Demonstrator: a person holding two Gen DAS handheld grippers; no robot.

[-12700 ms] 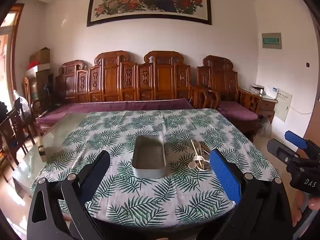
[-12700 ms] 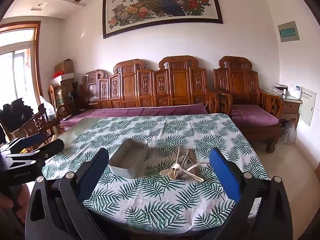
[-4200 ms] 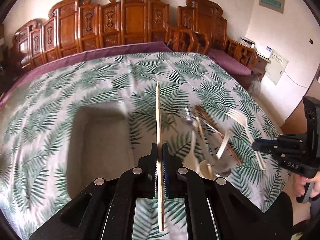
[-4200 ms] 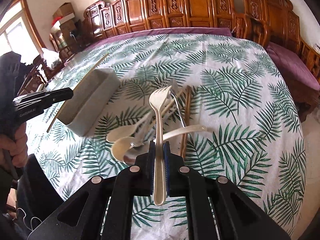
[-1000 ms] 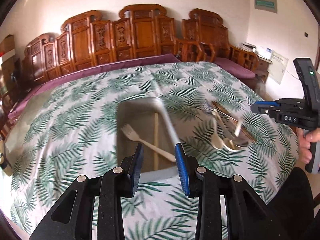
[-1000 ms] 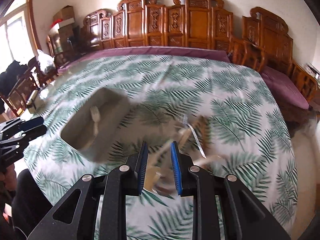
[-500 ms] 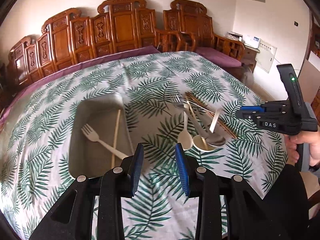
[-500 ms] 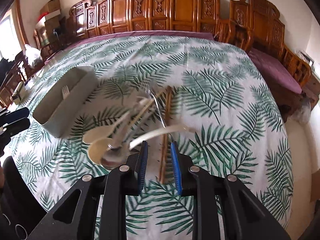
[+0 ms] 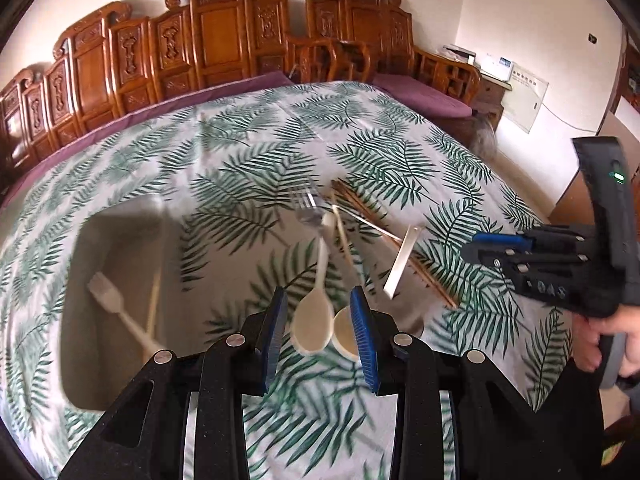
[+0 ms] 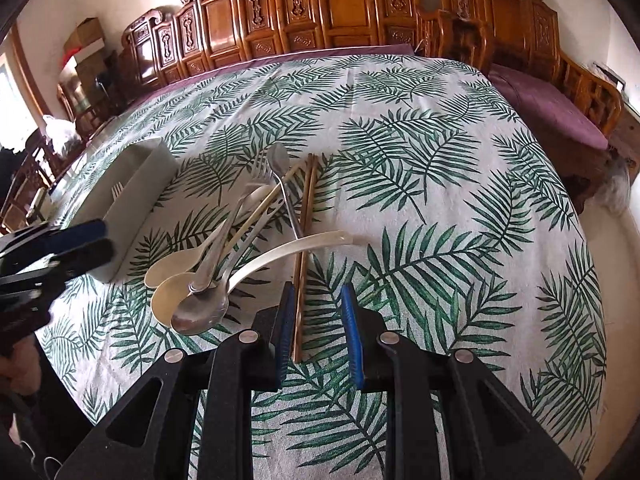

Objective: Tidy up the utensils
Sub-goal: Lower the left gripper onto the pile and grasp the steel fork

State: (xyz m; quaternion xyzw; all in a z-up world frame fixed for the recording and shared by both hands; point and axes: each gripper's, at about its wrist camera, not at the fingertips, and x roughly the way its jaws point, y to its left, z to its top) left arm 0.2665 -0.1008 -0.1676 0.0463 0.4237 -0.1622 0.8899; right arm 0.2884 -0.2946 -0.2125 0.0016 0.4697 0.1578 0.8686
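A grey tray (image 9: pixel 120 248) lies on the left of the table and holds a cream fork (image 9: pixel 116 308) and a pale chopstick (image 9: pixel 154 304). A pile of utensils lies to its right: cream spoons (image 10: pixel 176 276), a metal spoon (image 10: pixel 200 312), a metal fork (image 10: pixel 260 172) and brown chopsticks (image 10: pixel 304 216). My left gripper (image 9: pixel 320 332) is open above a cream spoon (image 9: pixel 314 320). My right gripper (image 10: pixel 318 324) is open, with the near ends of the brown chopsticks between its fingers. The tray also shows in the right wrist view (image 10: pixel 132 196).
The table wears a palm-leaf cloth (image 10: pixel 420 152). Carved wooden benches (image 10: pixel 320 4) with purple cushions stand behind it and to the right. The right gripper body (image 9: pixel 560 256) shows at the right of the left wrist view.
Both grippers have moved from the tray toward the utensil pile and lower. The left now hovers over the cream spoon; the right has come down around the brown chopsticks' ends.
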